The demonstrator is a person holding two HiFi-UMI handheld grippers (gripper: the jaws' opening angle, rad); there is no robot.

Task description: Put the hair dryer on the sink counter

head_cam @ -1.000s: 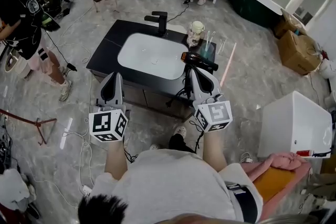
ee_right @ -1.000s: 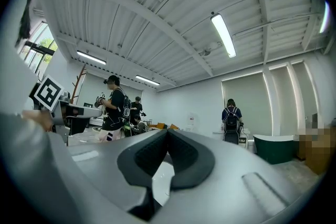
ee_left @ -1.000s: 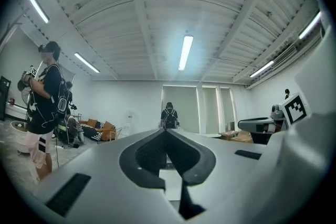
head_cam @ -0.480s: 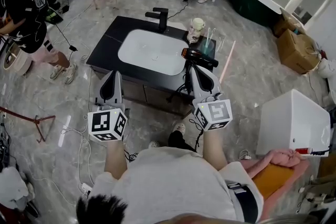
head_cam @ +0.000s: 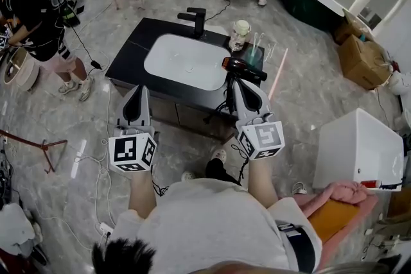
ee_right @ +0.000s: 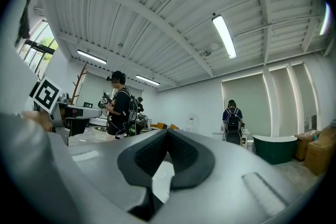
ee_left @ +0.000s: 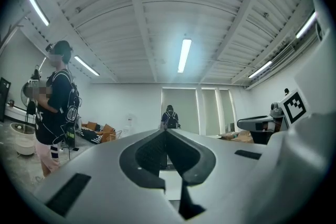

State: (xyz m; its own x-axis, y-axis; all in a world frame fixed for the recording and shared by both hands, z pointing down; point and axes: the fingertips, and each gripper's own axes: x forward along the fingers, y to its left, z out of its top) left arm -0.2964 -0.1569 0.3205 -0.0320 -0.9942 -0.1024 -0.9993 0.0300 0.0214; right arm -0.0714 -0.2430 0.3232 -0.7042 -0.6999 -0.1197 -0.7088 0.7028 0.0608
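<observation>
The black hair dryer point(head_cam: 244, 70) with an orange band lies on the right front part of the black sink counter point(head_cam: 131, 58), its cord hanging over the front edge. My right gripper point(head_cam: 241, 85) is shut and empty, with its tips just in front of the dryer. My left gripper point(head_cam: 137, 92) hovers in front of the counter's left front edge, also shut and empty. In the left gripper view the jaws point(ee_left: 166, 131) meet with nothing between them. The right gripper view shows its jaws point(ee_right: 168, 130) closed the same way.
A white basin point(head_cam: 186, 64) fills the counter's middle, with a black faucet point(head_cam: 196, 22) behind it. A jar point(head_cam: 239, 36) and clear glasses point(head_cam: 258, 50) stand at the back right. A white box point(head_cam: 359, 151) is to the right, cables point(head_cam: 96, 170) lie on the floor, and a person point(head_cam: 38, 3) stands at left.
Both grippers have stayed where they were. The person at the far left has walked a little further from the counter.
</observation>
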